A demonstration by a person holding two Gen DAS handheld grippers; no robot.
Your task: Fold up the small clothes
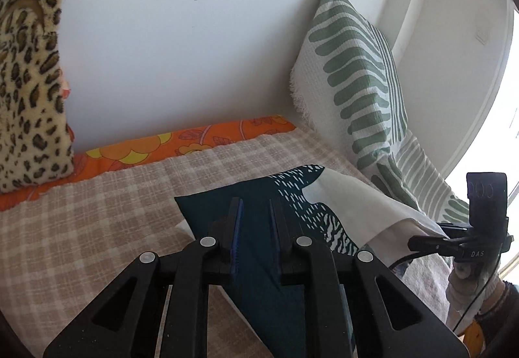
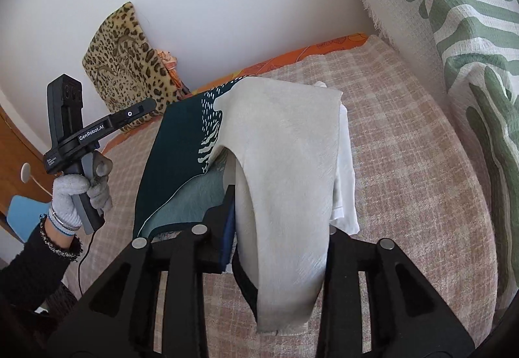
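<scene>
Teal-and-cream cloth; beige checked blanket; leopard-print cushion; green-striped pillow.

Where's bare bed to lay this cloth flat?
Free: checked blanket between the leopard pillow and the dark cloth; also between cloth and green leaf cushion. Crowded: the middle, under the cloth and white garment.

- You have two grippers: the left gripper and the right gripper.
- One dark teal and cream garment.
- One white garment beneath it.
- Two pillows: one leopard pillow, one green-striped pillow.
- One checked blanket.
</scene>
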